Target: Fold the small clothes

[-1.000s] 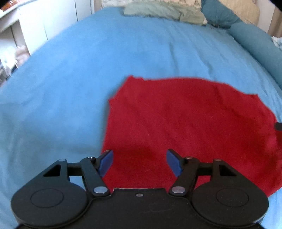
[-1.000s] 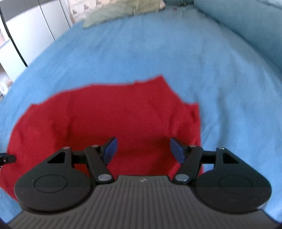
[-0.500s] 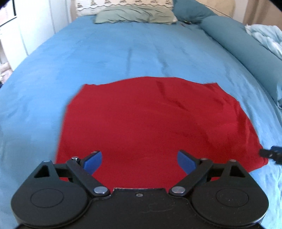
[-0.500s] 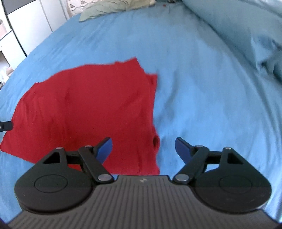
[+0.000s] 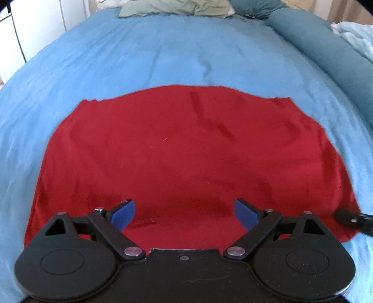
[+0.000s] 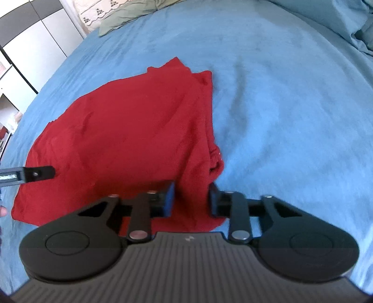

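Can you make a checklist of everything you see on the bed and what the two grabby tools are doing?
Surface: blue bedspread, lightly wrinkled.
Job's things: one red garment spread flat; its right edge is bunched in a fold.
Clutter: nothing seen on the bedspread near the garment.
Grippers: left tool wide open above the garment's near edge; right tool narrowed around the bunched right edge, a gap still showing.
Cables: nothing seen.
Surroundings: green pillow at the head, teal bolster on the right, white cabinets on the left.

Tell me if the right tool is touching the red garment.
Cannot tell. In the right wrist view the right tool has its jaws partly closed around the red garment at its right edge, with cloth between the blurred fingers, but no contact shows plainly.
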The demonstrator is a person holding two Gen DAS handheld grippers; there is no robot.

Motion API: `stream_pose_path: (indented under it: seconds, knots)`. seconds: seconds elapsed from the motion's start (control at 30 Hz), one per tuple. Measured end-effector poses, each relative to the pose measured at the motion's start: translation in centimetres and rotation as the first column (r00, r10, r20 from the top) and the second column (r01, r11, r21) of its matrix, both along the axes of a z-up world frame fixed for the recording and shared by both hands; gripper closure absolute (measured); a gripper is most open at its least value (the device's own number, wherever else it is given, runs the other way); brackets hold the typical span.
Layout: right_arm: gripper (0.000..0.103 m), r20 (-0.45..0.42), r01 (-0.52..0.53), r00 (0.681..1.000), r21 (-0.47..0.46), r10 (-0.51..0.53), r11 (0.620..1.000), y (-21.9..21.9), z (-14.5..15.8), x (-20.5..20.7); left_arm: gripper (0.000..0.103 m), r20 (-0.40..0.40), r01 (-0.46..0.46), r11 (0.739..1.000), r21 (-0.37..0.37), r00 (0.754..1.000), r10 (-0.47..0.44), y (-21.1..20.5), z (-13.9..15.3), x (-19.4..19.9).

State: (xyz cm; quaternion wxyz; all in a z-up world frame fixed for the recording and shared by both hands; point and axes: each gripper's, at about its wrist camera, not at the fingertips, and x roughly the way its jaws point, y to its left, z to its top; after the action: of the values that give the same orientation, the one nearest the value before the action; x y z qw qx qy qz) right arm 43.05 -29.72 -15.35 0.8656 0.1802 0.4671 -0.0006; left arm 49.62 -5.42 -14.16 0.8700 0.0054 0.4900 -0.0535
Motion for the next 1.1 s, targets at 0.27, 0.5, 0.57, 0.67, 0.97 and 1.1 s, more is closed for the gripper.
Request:
stream_pose_path:
  seconds: [0.27, 0.5, 0.57, 0.67, 0.97, 1.1]
  knots:
    - [0.08, 0.004, 0.157, 0.987, 0.225, -0.162, 0.962, -1.7, 2.6, 0.0, 0.0, -0.075, -0.004, 0.997, 0.078, 0.997, 0.01, -0.9, -2.9, 1.7]
    - [0.081, 0.135, 0.067, 0.983, 0.359, -0.123, 0.931, 3.9, 9.5, 4.2, 0.006, -0.104, -0.01, 1.0, -0.007, 0.995, 0.01, 3.6, 0.4, 0.9]
    - [0.081, 0.184, -0.052, 0.983, 0.338, -0.012, 0.94, 7.8, 11.6, 6.1, 0.006, -0.077, -0.023, 1.0, 0.004, 0.997, 0.024, 6.3, 1.7, -0.3]
    - [0.081, 0.241, -0.283, 0.946, 0.278, 0.219, 0.918, 15.9, 13.7, 8.4, 0.006, -0.048, -0.061, 0.998, 0.014, 0.997, 0.061, 11.4, 3.0, -2.9]
    - [0.081, -0.012, -0.603, 0.794, 0.115, 0.608, 0.789, 36.6, 2.4, 9.8, 0.006, -0.088, -0.118, 0.992, 0.049, 0.989, 0.121, 21.0, 0.6, -10.0]
    - [0.075, 0.012, -0.605, 0.794, 0.117, 0.608, 0.788, 36.9, 2.2, 9.0, 0.006, -0.086, -0.109, 0.994, -0.013, 0.99, 0.108, 21.5, 0.2, -11.8]
